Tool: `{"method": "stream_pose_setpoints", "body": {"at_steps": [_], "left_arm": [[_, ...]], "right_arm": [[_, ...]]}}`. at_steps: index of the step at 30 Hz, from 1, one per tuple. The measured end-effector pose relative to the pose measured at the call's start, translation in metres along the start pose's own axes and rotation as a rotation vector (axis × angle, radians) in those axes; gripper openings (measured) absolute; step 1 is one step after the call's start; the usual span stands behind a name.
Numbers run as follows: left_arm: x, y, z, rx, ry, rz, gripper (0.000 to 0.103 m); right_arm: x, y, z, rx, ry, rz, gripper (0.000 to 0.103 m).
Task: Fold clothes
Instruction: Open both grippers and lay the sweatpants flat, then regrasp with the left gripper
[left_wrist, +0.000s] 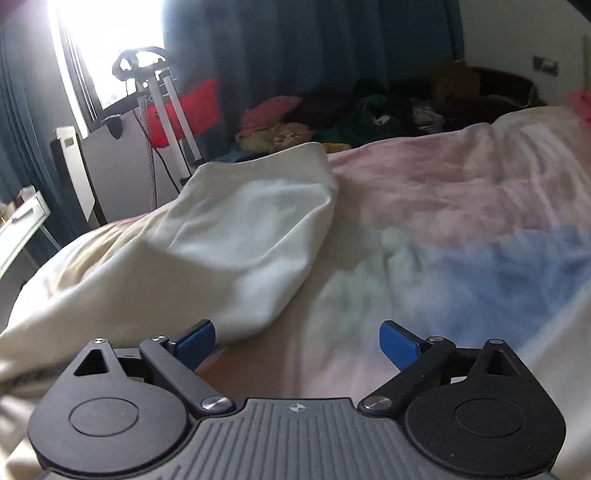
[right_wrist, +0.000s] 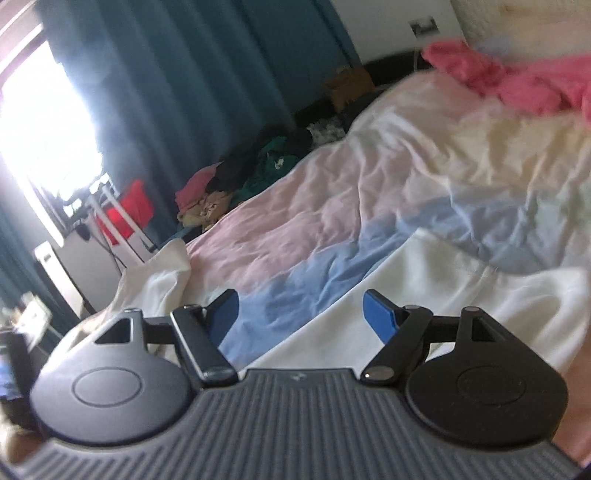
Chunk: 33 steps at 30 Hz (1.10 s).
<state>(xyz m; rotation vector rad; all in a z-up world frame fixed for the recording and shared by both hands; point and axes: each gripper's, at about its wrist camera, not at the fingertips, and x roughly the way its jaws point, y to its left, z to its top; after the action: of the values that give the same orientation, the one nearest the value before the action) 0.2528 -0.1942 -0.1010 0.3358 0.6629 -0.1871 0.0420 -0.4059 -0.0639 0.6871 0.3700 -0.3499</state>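
White cloth (left_wrist: 207, 236) lies rumpled on the bed (left_wrist: 424, 192), one part folded over, creases unsmoothed. Both my jaws are released and empty: left gripper (left_wrist: 297, 341) just beside the cloth's near edge, right gripper (right_wrist: 301, 314) above it. Between folds, I judge; next I need an edge to pinch.

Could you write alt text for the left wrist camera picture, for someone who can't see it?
Open tongs with blue tips hover empty above a bed covered by a pastel duvet, beside a rumpled white garment. Behind lie a pile of clothes, dark teal curtains and a bright window.
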Motion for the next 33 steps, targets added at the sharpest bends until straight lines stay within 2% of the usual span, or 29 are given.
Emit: {"method": "stream_pose_setpoints", "body": {"at_steps": [2, 4, 7, 11, 13, 16, 18, 19, 20, 22, 24, 28, 30, 33], "left_arm": [[0.032, -0.009, 0.016, -0.037, 0.012, 0.028, 0.095], [0.064, -0.014, 0.030, -0.067, 0.030, 0.059, 0.095], [0.107, -0.024, 0.046, -0.053, 0.071, 0.130, 0.094], [0.138, -0.030, 0.061, -0.041, 0.018, 0.193, 0.094], [0.148, -0.027, 0.069, -0.055, 0.002, 0.204, 0.087], [0.156, -0.019, 0.084, -0.062, 0.017, 0.223, 0.061], [0.159, -0.013, 0.095, -0.053, 0.037, 0.233, 0.021], [0.156, -0.009, 0.101, -0.053, 0.042, 0.237, 0.011], [0.153, -0.004, 0.106, -0.054, 0.046, 0.241, 0.010], [0.137, 0.006, 0.114, -0.076, 0.024, 0.203, 0.008], [0.109, 0.015, 0.116, -0.053, -0.021, 0.146, 0.008], [0.034, 0.026, 0.107, 0.023, -0.112, -0.065, 0.008], [-0.014, 0.028, 0.102, 0.073, -0.179, -0.198, 0.008], [-0.084, 0.027, 0.101, 0.157, -0.295, -0.342, 0.008]], "right_arm": [[0.011, -0.006, 0.002, 0.048, -0.022, 0.027, 0.077], [0.024, -0.008, 0.002, 0.037, -0.035, 0.021, 0.077], [0.049, -0.010, -0.002, 0.020, -0.021, 0.009, 0.077], [0.080, -0.012, -0.011, 0.000, 0.008, 0.003, 0.077], [0.091, -0.014, -0.015, -0.004, 0.020, -0.004, 0.077], [0.102, -0.017, -0.020, -0.003, 0.029, -0.015, 0.077], [0.105, -0.017, -0.021, -0.002, 0.028, -0.020, 0.077], [0.106, -0.016, -0.021, -0.001, 0.028, -0.023, 0.077], [0.106, -0.015, -0.021, -0.007, 0.022, -0.021, 0.077], [0.103, -0.012, -0.020, -0.026, 0.005, -0.018, 0.077], [0.099, -0.010, -0.019, -0.039, -0.009, -0.019, 0.077], [0.083, -0.007, -0.014, -0.053, -0.070, -0.016, 0.077], [0.075, -0.006, -0.010, -0.052, -0.099, -0.019, 0.077], [0.063, -0.007, -0.004, -0.020, -0.105, -0.038, 0.077]]}}
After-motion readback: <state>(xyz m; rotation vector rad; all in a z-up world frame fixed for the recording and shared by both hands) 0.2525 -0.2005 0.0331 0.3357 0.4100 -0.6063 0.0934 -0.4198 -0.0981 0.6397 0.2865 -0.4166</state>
